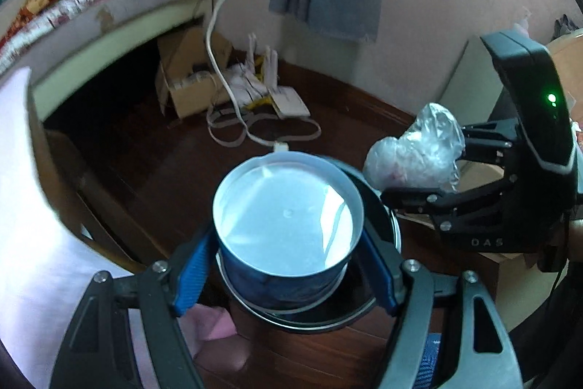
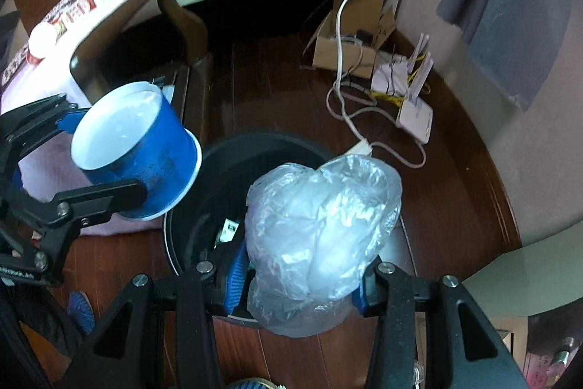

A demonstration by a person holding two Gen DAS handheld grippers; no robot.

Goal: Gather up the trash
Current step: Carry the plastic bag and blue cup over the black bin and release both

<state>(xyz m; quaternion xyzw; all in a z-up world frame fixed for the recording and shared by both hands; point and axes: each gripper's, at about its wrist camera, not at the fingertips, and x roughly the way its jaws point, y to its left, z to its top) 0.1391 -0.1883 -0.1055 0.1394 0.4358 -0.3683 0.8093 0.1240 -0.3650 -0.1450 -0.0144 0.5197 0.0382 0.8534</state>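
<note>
My left gripper (image 1: 288, 265) is shut on a blue paper cup (image 1: 288, 225) with a white inside, held over the rim of a black round trash bin (image 1: 386, 217) on the dark wood floor. The cup (image 2: 145, 152) and left gripper (image 2: 102, 163) also show at the left of the right wrist view. My right gripper (image 2: 297, 283) is shut on a crumpled clear plastic bag (image 2: 320, 236), held above the bin (image 2: 262, 148). In the left wrist view the bag (image 1: 419, 152) and right gripper (image 1: 426, 166) sit at the right.
A bed (image 1: 109, 6) with a patterned cover stands at the back. A cardboard box (image 2: 349, 42), white cable (image 2: 342, 68) and a white router (image 2: 415, 115) lie by the pink wall. A wooden chair leg (image 2: 186, 20) stands left of the bin. A blue slipper (image 2: 82, 312) lies at the lower left.
</note>
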